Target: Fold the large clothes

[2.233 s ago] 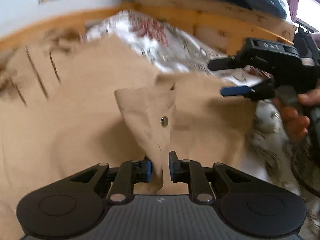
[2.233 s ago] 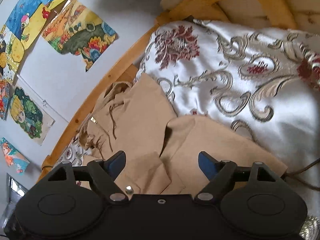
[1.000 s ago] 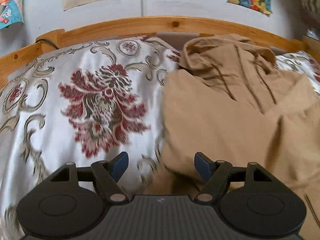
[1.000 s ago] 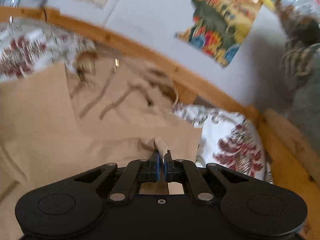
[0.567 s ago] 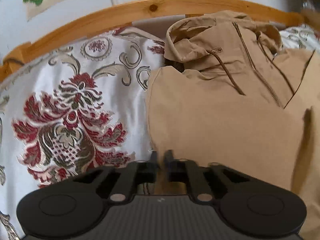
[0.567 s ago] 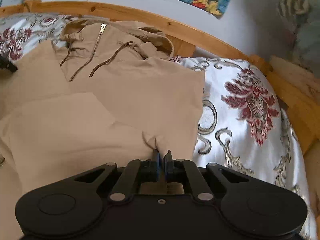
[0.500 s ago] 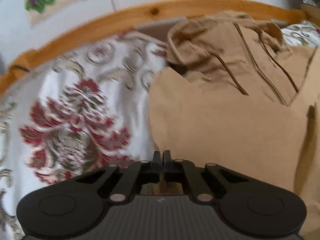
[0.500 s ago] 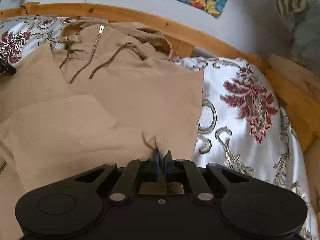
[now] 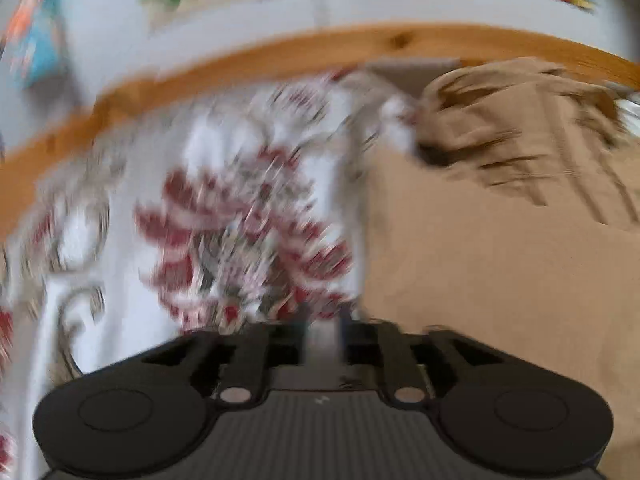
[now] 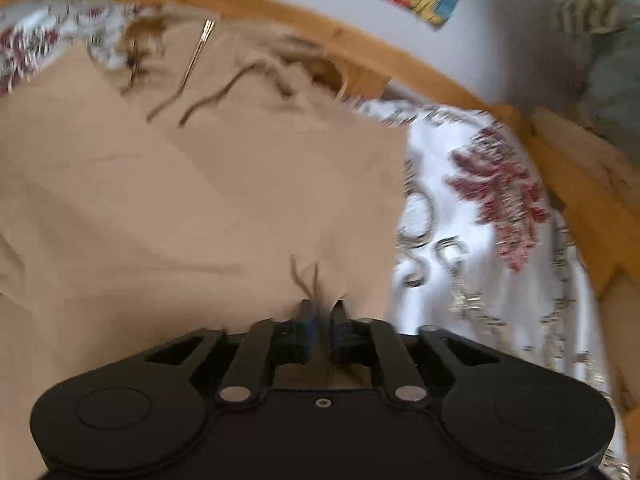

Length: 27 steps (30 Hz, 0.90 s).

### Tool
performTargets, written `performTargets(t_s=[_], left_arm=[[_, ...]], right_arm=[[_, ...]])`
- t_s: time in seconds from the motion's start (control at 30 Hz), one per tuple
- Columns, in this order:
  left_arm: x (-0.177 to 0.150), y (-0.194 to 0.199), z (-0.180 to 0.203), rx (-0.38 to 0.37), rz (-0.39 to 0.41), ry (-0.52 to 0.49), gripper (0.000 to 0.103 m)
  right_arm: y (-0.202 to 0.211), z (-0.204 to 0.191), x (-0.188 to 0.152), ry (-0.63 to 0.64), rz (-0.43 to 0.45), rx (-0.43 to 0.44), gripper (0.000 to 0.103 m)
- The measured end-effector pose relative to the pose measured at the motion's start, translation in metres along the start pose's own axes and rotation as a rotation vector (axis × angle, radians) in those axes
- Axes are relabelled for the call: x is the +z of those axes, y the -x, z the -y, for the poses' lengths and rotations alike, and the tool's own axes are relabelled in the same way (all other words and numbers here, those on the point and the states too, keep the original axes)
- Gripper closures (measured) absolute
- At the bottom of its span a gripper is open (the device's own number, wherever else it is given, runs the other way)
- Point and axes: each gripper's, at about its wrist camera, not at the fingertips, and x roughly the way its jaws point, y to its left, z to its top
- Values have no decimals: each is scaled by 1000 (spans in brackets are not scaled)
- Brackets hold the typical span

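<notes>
Between the tips of your right claw (image 10: 323,314) a small pinch of the tan jacket (image 10: 200,200) is puckered, the jaws nearly closed on its near right edge. Your left claw (image 9: 322,334) is too blurred to tell how far it is open, or whether it has cloth; the jacket's edge lies just to its right. If only one side is gripped, I think a lift will drag the fold askew, and the satin bedspread (image 10: 472,216) may let the cloth slide. Ahead, the jacket lies partly folded on the bed, its hood (image 10: 256,60), zipper and drawcords bunched against the wooden bed rail (image 10: 280,12).
</notes>
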Motion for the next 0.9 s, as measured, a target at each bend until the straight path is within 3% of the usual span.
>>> performTargets(t_s=[0.03,0.07,0.17,0.23,0.33,0.43,0.47,0.6,0.73,0.87,0.9], left_arm=[[0,12,8,-12,41,-16,41],[1,23,16,-34,82,-19,34],[4,51,45,-142,155,-44,28],[13,55,75,-190,134,-64,18],[31,61,109,-249,39,-12,13],[40,64,120,-353,4,78,2],[41,65,121,-371,6,81,1],[34,58,117,-353,-33,-20,1],[51,44,72,-336,-116,-67,3],[88,36,27,-230,-38,-135,1],[96,30,20,-209,-24,-150,1]], right_arm=[[11,11,-1,2,17,1,62],[17,16,2,5,24,-2,61],[40,52,7,-53,44,-47,59],[55,86,13,-118,62,-92,49],[81,125,32,-138,91,-158,45],[104,142,44,-179,142,-151,24],[108,141,44,-179,153,-139,22],[100,123,24,-103,126,-82,20],[56,106,21,12,71,3,18],[-2,80,70,24,72,65,15],[-21,71,100,17,70,70,15]])
